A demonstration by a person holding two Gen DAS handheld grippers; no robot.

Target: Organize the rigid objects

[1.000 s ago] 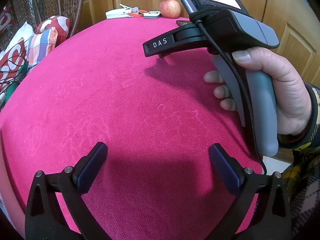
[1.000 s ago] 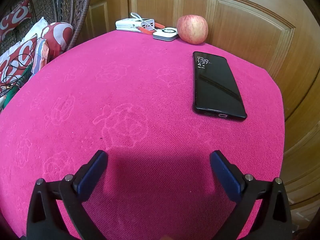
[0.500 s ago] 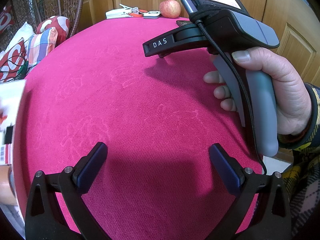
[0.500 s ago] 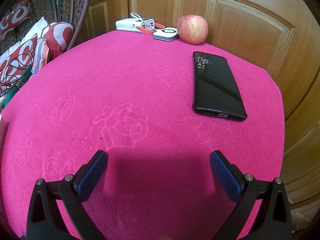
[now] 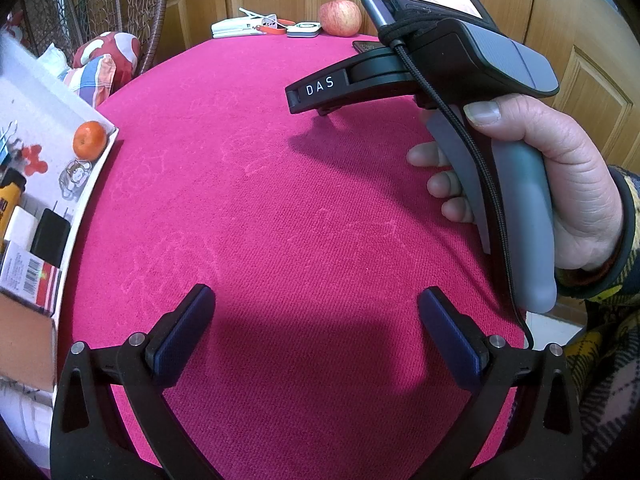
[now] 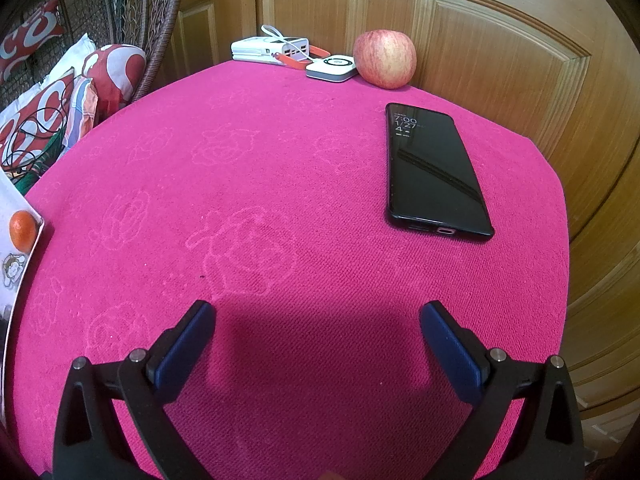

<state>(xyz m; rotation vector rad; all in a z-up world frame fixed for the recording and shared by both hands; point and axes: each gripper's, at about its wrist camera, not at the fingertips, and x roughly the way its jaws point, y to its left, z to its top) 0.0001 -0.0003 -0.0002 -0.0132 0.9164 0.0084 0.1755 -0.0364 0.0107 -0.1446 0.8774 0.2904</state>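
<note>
A white tray (image 5: 44, 120) has come in at the table's left edge; it carries an orange (image 5: 89, 140), a black block (image 5: 51, 232) and small boxes. The tray also shows in the right wrist view (image 6: 24, 264) with the orange (image 6: 23, 230). My left gripper (image 5: 316, 324) is open and empty above the pink tablecloth (image 5: 280, 200). My right gripper (image 6: 318, 332) is open and empty; its body shows in the left wrist view, held in a hand (image 5: 560, 184). A black phone (image 6: 434, 172) lies ahead to the right.
At the far edge lie a red apple (image 6: 385, 58), a small white round-faced device (image 6: 332, 67) and a white power bank (image 6: 266, 49) with an orange strap. Wooden doors (image 6: 520, 60) stand behind and right. A wicker chair with cushions (image 6: 60, 92) is left.
A white tray with an orange and small items has moved in from the left onto the table's edge. Both grippers have stayed still and open.
</note>
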